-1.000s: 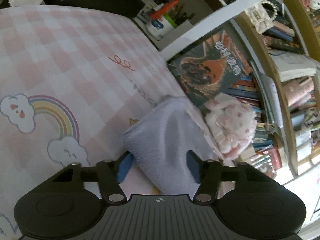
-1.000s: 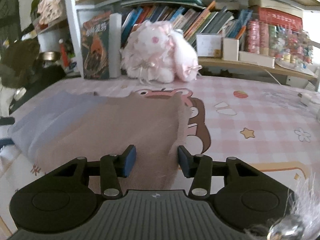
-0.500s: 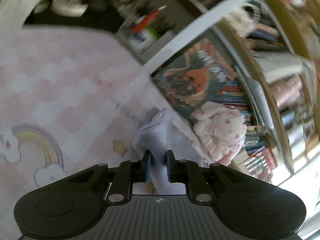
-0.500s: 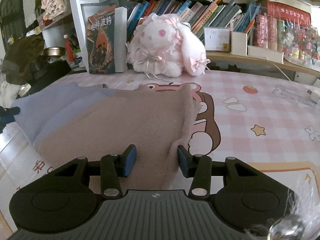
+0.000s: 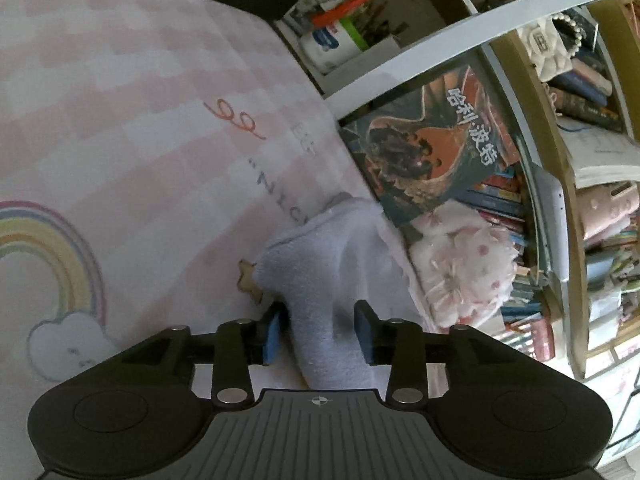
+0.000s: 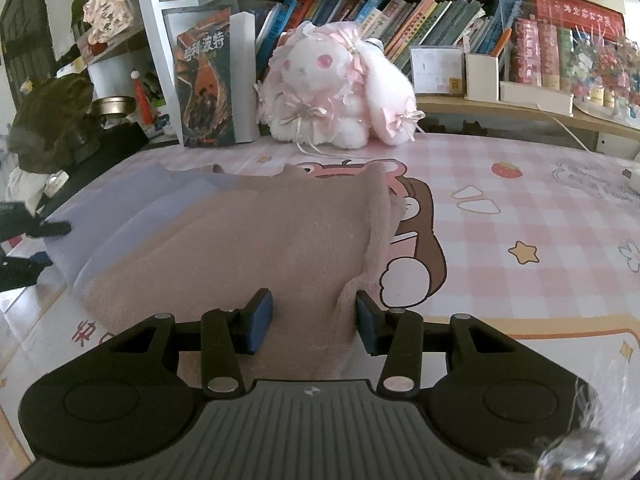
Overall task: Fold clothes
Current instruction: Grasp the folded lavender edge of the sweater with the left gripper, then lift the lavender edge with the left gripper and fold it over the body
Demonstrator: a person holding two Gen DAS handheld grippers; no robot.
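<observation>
A fleecy garment lies folded on the pink checked tablecloth (image 6: pixel 520 208). Its brown-pink part (image 6: pixel 260 240) is on top and its lavender part (image 6: pixel 116 208) sticks out at the left. In the left wrist view the lavender end (image 5: pixel 336 280) runs between the fingers of my left gripper (image 5: pixel 320 334), whose jaws stand open around it. My right gripper (image 6: pixel 308 322) is open, with its fingers either side of the brown-pink near edge. The left gripper's black fingers (image 6: pixel 48 228) show at the far left of the right wrist view.
A white and pink plush rabbit (image 6: pixel 336 92) sits at the back of the table against a bookshelf (image 6: pixel 440 20). An upright book with an orange cover (image 6: pixel 206 80) stands left of it. Dark items (image 6: pixel 52 128) are at the table's left end.
My left gripper shut on the lavender end half a second ago and has opened again, with the cloth still between its fingers. My right gripper stays open at the brown-pink edge.
</observation>
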